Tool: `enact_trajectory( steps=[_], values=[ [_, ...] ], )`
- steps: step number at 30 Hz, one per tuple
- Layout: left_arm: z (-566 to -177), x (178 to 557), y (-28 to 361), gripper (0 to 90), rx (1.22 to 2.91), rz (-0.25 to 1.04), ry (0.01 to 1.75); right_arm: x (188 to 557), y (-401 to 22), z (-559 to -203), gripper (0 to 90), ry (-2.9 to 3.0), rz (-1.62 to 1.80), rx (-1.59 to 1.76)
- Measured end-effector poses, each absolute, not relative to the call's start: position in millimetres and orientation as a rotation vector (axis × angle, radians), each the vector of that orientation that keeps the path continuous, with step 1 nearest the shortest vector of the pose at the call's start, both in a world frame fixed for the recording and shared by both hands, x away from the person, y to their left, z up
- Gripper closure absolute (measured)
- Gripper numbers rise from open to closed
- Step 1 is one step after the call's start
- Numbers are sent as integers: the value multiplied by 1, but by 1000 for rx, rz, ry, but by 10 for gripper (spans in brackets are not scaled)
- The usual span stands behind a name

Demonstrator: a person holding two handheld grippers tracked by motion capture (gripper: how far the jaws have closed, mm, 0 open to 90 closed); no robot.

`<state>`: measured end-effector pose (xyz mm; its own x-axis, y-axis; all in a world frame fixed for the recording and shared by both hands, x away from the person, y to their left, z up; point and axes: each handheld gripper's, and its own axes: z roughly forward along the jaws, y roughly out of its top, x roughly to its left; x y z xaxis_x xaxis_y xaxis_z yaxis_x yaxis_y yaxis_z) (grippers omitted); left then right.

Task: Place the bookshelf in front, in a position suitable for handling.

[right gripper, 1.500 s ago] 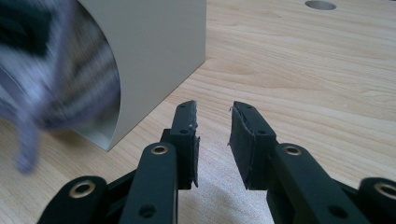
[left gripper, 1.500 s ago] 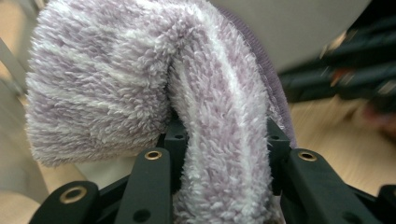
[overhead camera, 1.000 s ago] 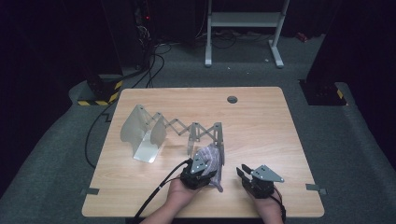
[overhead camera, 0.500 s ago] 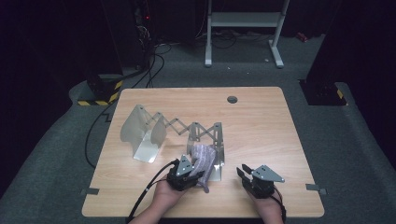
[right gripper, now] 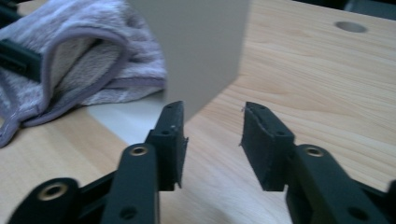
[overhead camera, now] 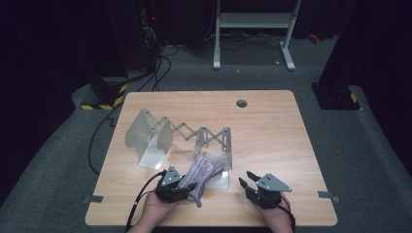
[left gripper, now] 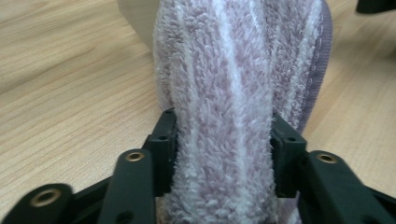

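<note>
The striped lilac towel [overhead camera: 201, 174] is lying bunched at the table's [overhead camera: 272, 131] near edge, draping off the folding rack's [overhead camera: 214, 145] plate. The left gripper [overhead camera: 187, 187] is pinching it, jaws just easing wider. The right gripper [overhead camera: 248, 182] is sitting spread and empty, jaws just opening, near the rack.

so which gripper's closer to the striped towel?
Left. The left gripper has the striped towel between its jaws; the right gripper sits apart beside it, jaws empty.
</note>
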<state>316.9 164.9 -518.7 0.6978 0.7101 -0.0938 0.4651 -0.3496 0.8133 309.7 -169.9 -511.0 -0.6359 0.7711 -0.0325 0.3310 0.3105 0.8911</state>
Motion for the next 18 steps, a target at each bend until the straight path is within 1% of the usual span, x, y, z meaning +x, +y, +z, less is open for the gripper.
enact_trajectory(
  steps=[4, 8, 10, 14, 15, 17, 18],
  values=[
    [-519, 313, 168, 437, 1994, 346, 901, 310, -158, -512, 536, 2162, 1304, 921],
    [-517, 309, 173, 363, 1968, 349, 886, 315, -149, -512, 542, 2163, 1308, 909],
    [-515, 305, 176, 343, 1948, 360, 879, 317, -147, -512, 558, 2158, 1308, 907],
    [-513, 298, 184, 321, 1916, 378, 885, 325, -140, -510, 656, 2147, 1317, 904],
    [-513, 297, 186, 321, 1912, 383, 887, 327, -138, -509, 710, 2146, 1322, 895],
    [-514, 293, 193, 330, 1905, 400, 904, 330, -134, -508, 786, 2145, 1320, 877],
    [-514, 292, 196, 336, 1901, 402, 912, 331, -131, -507, 792, 2137, 1304, 869]
  ],
)
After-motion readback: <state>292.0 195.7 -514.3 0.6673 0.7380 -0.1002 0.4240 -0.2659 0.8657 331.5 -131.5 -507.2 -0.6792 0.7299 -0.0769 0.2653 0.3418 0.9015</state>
